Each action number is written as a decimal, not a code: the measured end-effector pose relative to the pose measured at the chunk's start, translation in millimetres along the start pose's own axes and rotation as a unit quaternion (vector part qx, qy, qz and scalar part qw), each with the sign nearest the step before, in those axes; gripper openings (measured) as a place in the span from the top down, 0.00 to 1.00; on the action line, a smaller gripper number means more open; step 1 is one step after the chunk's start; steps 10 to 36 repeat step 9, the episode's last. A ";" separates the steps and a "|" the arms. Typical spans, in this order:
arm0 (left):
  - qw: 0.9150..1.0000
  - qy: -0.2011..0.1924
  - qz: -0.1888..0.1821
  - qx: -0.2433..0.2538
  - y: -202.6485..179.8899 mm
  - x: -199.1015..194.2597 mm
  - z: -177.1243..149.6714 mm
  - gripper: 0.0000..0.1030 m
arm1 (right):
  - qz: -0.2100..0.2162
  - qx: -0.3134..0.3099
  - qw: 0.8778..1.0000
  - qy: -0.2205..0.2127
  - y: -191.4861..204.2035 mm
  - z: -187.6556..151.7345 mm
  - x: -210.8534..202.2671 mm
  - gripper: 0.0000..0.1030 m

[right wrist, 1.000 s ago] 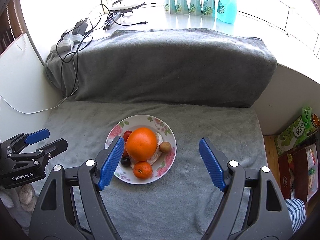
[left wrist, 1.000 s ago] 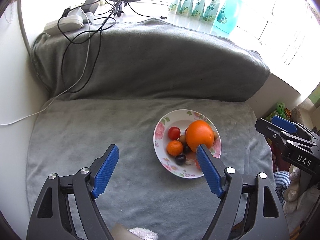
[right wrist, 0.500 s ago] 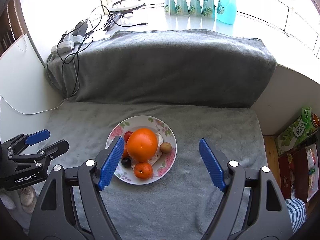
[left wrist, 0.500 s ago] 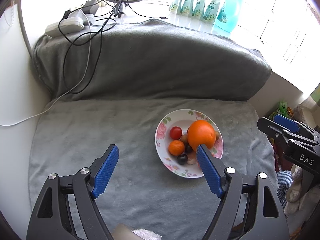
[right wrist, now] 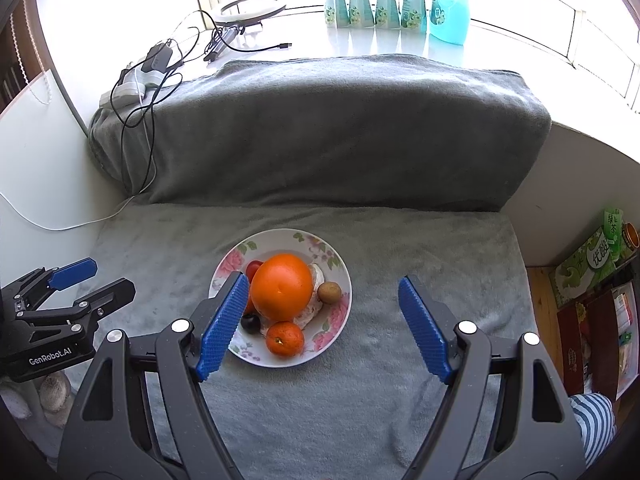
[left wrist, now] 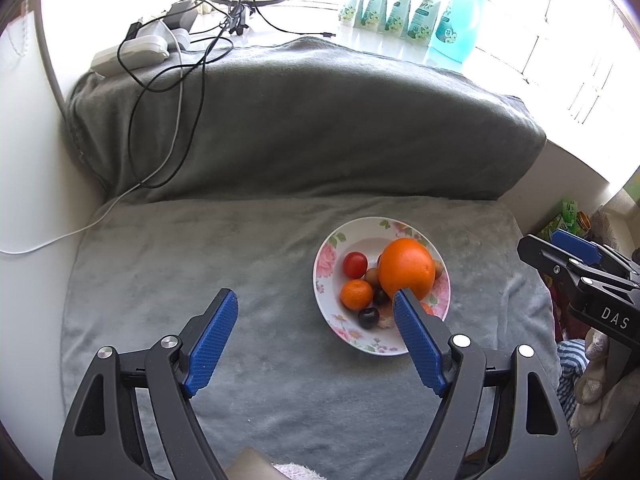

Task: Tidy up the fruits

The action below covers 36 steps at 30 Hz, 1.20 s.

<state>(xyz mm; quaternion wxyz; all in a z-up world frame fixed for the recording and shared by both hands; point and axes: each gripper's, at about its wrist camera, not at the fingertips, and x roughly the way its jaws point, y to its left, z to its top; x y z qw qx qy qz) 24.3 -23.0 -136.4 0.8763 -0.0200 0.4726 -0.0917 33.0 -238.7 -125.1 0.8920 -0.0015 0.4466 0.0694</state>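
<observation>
Both grippers, left gripper (left wrist: 314,312) and right gripper (right wrist: 322,298), hang spread and empty; lifting the big orange (right wrist: 281,286) could scatter small fruit off the plate (right wrist: 280,240).

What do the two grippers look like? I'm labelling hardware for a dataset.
Both are black angular frames with silver rivets and blue textured pads. The left gripper carries white "GenRobot.AI" lettering; the right gripper reads "DAS". No cables or sleeves show on them.

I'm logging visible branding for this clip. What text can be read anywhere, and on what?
"DAS": on the right gripper body, seen from the left wrist view.
"GenRobot.AI": on the left gripper body, seen from the right wrist view.
"绿茶": green packet at the right edge.
"优酸": green carton, partly legible.
Pouches and blue bottle labels: too small to read.
</observation>
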 end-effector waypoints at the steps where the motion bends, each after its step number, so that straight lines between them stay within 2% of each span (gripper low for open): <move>1: 1.000 -0.001 0.000 0.001 0.0 -0.2 -0.2 0.22 | 0.000 0.001 1.000 0.001 -0.6 0.0 0.4 0.22; 36: 1.000 0.000 0.003 0.002 2.0 -0.2 -0.9 0.22 | -0.001 0.005 1.000 0.001 -0.9 -2.2 0.4 0.22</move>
